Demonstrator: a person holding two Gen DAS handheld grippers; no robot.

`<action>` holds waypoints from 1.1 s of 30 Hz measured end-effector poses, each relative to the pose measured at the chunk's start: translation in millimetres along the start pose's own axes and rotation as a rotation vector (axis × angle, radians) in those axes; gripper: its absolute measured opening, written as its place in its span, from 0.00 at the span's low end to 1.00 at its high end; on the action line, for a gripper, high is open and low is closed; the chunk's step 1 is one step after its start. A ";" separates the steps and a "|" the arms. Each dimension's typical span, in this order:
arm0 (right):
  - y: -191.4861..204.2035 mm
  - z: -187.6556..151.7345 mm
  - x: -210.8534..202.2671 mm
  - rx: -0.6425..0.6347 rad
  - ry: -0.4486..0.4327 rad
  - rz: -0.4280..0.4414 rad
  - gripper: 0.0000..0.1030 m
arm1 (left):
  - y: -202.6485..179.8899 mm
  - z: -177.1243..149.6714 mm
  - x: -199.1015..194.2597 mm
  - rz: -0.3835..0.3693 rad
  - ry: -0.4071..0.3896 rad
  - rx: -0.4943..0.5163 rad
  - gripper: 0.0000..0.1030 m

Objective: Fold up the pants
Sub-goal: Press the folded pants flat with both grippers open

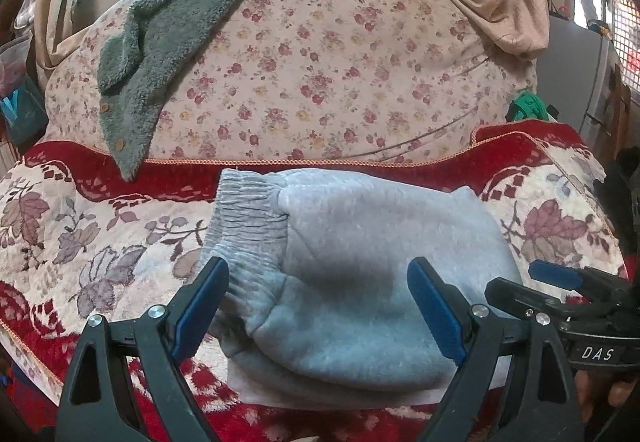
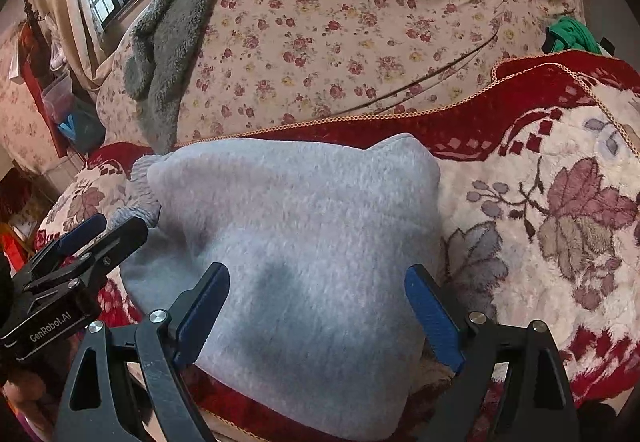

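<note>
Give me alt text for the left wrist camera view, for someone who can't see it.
Folded light grey pants lie on a red and cream floral blanket, elastic waistband to the left, with the left tongs open just above them and holding nothing. The right tongs show at the right edge. Behind are a floral quilt and a grey fleece garment.

A bed carries everything, spread with a red and cream leaf-patterned blanket [image 1: 72, 226]. The folded grey pants [image 1: 360, 282] lie directly on that blanket, waistband toward the left. Behind the pants rises a floral quilt [image 1: 320, 62], and a grey-green fleece garment [image 1: 160, 42] is draped over the quilt, up and left of the pants.
</note>
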State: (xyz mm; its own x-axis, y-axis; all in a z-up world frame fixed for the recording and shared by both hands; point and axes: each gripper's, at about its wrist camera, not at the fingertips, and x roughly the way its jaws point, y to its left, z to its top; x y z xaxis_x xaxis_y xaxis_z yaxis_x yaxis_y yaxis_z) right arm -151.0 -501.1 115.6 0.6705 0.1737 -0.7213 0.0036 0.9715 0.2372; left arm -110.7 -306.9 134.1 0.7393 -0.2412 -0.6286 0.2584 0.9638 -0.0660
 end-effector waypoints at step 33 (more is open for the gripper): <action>-3.8 -0.1 6.0 0.005 0.024 0.006 0.90 | -4.7 -0.4 3.8 -0.021 0.005 0.021 0.88</action>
State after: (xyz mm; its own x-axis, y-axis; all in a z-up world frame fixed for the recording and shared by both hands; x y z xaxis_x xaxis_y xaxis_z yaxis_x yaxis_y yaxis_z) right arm -147.0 -503.8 110.2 0.6526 0.1836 -0.7351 0.0031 0.9695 0.2449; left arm -109.3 -312.3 131.7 0.7303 -0.2604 -0.6315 0.2866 0.9560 -0.0627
